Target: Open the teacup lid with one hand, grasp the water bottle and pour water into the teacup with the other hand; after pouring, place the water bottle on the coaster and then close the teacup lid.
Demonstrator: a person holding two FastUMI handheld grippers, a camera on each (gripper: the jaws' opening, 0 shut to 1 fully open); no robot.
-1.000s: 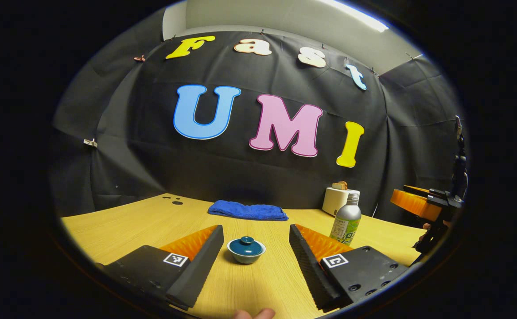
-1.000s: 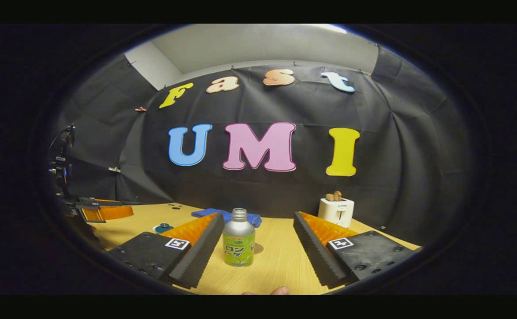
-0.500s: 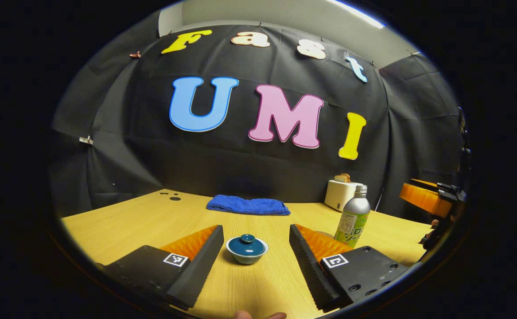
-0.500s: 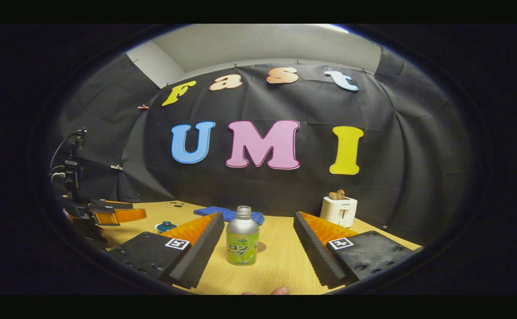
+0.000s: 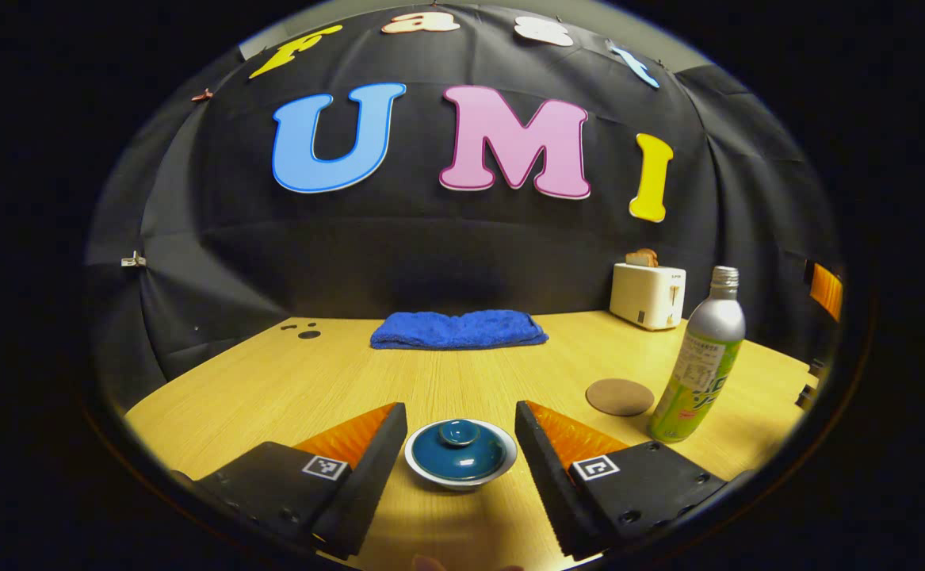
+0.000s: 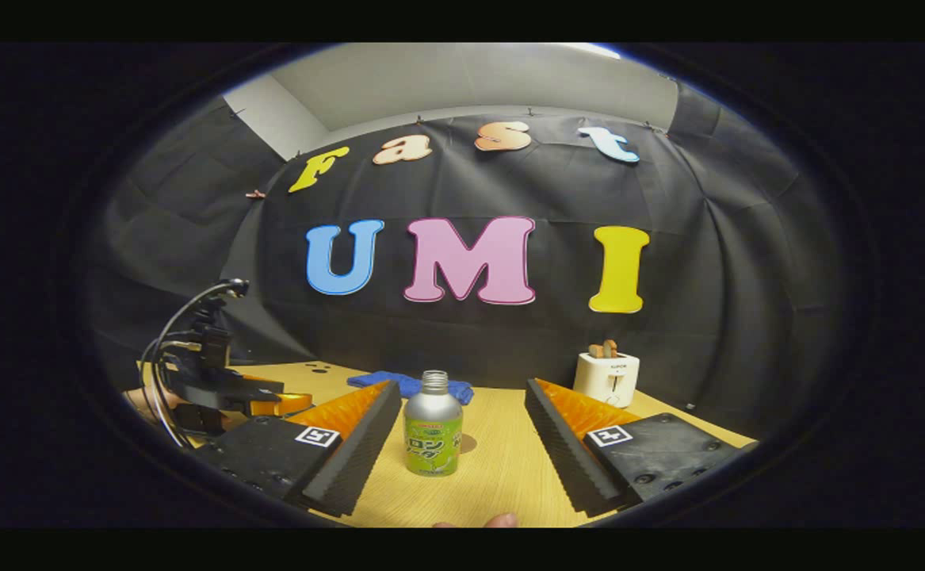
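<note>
Left gripper [image 5: 460, 412] has dropped closer, jaws wide around lidded teacup [image 5: 460, 454] | right gripper [image 6: 462, 392] open, empty, flanking water bottle [image 6: 433, 426] | lid-lift likely next

Around the lidded teal ceramic teacup [image 5: 460, 453] on the pale wooden table [image 5: 216, 396] bare tabletop runs left and back to the folded blue towel [image 5: 459, 329], while to its right stand the round brown coaster [image 5: 619, 396], the silver-and-green water bottle [image 5: 697, 366] and the white toaster [image 5: 647, 295].
</note>
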